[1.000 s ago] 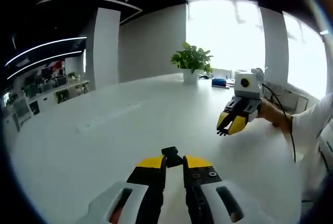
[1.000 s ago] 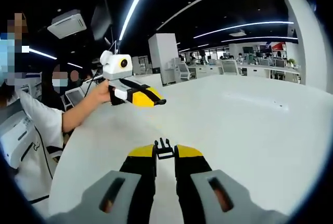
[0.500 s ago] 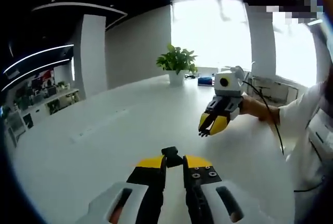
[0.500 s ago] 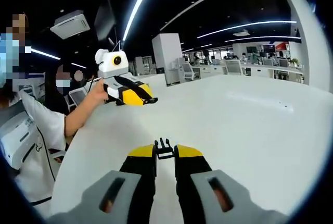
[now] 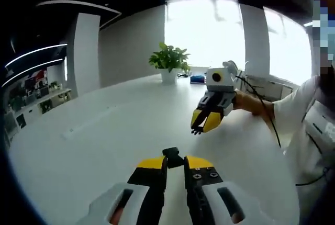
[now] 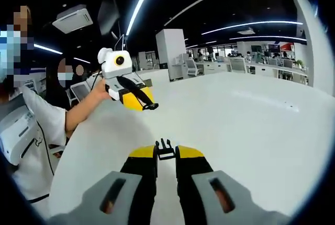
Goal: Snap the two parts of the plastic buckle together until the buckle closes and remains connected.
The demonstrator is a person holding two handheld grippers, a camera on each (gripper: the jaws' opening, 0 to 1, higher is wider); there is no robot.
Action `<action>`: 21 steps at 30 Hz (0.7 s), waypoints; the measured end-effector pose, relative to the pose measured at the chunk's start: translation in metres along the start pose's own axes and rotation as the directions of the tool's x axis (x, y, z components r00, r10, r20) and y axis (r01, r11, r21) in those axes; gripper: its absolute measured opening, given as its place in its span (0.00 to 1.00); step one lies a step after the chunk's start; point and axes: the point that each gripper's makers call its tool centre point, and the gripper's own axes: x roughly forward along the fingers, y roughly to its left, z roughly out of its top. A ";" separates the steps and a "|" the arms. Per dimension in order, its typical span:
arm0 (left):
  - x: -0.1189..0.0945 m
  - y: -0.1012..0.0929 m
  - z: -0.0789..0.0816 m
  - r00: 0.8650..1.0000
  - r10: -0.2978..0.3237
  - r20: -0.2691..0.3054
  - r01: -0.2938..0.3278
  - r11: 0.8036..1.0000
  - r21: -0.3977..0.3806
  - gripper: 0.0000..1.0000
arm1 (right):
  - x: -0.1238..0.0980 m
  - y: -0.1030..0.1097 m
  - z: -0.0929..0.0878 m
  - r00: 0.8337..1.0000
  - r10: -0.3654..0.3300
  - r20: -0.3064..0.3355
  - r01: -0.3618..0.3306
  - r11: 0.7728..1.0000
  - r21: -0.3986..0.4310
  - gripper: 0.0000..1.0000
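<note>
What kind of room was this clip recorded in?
Probably an open-plan office: a large white table, rows of desks with chairs behind it, long ceiling light strips, and a potted plant by bright windows.

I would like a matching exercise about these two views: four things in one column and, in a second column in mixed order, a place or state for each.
Things:
1. pronged buckle part
2. socket buckle part
3. potted plant
4. white table

Places or states:
A. stands at the table's far end, before the bright window
B. pinched at the tips of the right gripper
C. lies under both grippers, its top bare
D. pinched at the tips of the left gripper

Pairs: 1-B, 2-D, 3-A, 4-C
</note>
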 end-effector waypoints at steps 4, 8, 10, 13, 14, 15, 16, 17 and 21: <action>0.003 -0.002 -0.004 1.000 -0.013 -0.008 0.013 1.000 -0.006 0.12 | 0.000 0.001 -0.003 1.000 -0.002 -0.018 0.002 1.000 -0.013 0.12; 0.008 -0.007 -0.012 0.998 -0.045 -0.033 0.045 0.999 0.011 0.12 | 0.001 0.003 -0.006 0.999 -0.001 -0.035 0.000 0.999 -0.035 0.12; 0.010 -0.013 -0.015 0.996 -0.084 -0.037 0.085 0.996 0.035 0.12 | 0.002 0.004 -0.009 0.999 0.000 -0.047 -0.002 0.999 -0.048 0.12; 0.009 -0.017 -0.015 0.991 -0.129 -0.024 0.130 0.991 0.030 0.12 | 0.004 0.008 -0.011 0.998 0.012 -0.057 -0.015 0.998 -0.061 0.12; 0.008 -0.018 -0.016 0.991 -0.133 -0.026 0.134 0.990 0.037 0.12 | 0.004 0.009 -0.011 0.998 0.018 -0.059 -0.022 0.998 -0.065 0.12; 0.008 -0.019 -0.017 0.990 -0.136 -0.029 0.138 0.989 0.047 0.12 | 0.005 0.011 -0.012 0.998 0.026 -0.063 -0.031 0.997 -0.071 0.12; 0.008 -0.020 -0.019 0.989 -0.144 -0.033 0.146 0.988 0.054 0.12 | 0.006 0.013 -0.012 0.997 0.034 -0.066 -0.039 0.996 -0.078 0.12; 0.007 -0.020 -0.019 0.988 -0.151 -0.035 0.153 0.987 0.055 0.12 | 0.007 0.015 -0.013 0.997 0.040 -0.068 -0.046 0.996 -0.083 0.12; 0.007 -0.025 -0.023 0.983 -0.175 -0.046 0.178 0.981 0.082 0.12 | 0.009 0.020 -0.014 0.995 0.055 -0.077 -0.063 0.993 -0.102 0.12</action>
